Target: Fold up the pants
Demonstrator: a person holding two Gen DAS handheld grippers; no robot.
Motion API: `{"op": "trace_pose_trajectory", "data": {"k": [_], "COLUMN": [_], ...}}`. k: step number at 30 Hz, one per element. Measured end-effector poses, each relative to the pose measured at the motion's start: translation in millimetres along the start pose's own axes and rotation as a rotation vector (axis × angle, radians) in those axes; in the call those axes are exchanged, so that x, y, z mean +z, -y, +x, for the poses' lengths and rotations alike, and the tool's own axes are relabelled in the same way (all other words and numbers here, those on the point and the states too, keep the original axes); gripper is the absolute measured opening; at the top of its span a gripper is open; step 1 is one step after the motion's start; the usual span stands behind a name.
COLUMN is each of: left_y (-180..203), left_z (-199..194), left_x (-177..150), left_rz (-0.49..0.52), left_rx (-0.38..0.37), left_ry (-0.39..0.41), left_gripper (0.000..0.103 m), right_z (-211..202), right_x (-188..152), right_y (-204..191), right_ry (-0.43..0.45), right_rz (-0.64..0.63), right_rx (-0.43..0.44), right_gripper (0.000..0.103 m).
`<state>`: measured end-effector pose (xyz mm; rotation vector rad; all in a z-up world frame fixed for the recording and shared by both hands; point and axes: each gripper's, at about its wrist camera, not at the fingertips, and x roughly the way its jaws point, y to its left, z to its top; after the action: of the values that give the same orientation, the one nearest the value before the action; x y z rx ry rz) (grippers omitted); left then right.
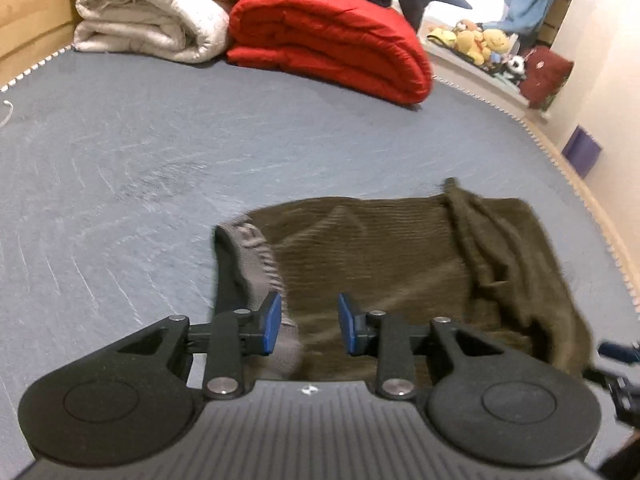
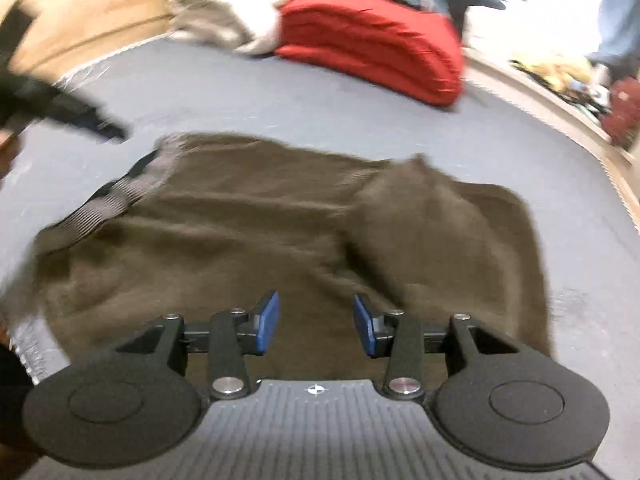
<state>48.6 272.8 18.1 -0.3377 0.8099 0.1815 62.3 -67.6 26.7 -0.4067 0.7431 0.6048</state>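
Left tool [image 1: 306,328] open — over folded pants [image 1: 400,268].

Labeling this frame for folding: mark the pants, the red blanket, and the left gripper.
pants [image 2: 248,232]: right wrist view, on the flat brown fabric.
red blanket [image 1: 328,40]: left wrist view, on its folded top.
left gripper [image 1: 306,326]: left wrist view, midway between its open blue fingertips.

The left gripper [image 1: 308,328], black with blue pads, hangs over the near left part of the folded olive-brown pants [image 1: 392,264], its jaws parted and gripping nothing. The right gripper [image 2: 316,330], of the same build, hangs over the pants' near edge, jaws likewise spread wide and bare.
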Motion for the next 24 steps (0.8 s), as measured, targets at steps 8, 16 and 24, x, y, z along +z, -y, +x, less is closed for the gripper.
{"op": "trace_pose_trajectory", "data": {"k": [8, 16, 24], "left_y": [76.2, 130.0, 125.4], "left_z": [-60.7, 15.5, 38.0], "left_x": [-33.5, -96.4, -96.0], "left_rz": [0.057, 0.2, 0.195], "left_rx": [-0.104, -0.052, -0.012], "left_ry": [0.024, -0.187, -0.228], "left_gripper": [0.032, 0.031, 0.033], "right_z": [-11.7, 46.9, 92.8], "right_x": [-10.5, -31.6, -38.7], "right_y": [69.2, 76.2, 68.4], "right_ry": [0.092, -0.005, -0.141], "right_rz": [-0.018, 0.208, 0.281], "right_rx": [-0.088, -0.057, 0.005], "right_gripper": [0.053, 0.057, 0.063]}}
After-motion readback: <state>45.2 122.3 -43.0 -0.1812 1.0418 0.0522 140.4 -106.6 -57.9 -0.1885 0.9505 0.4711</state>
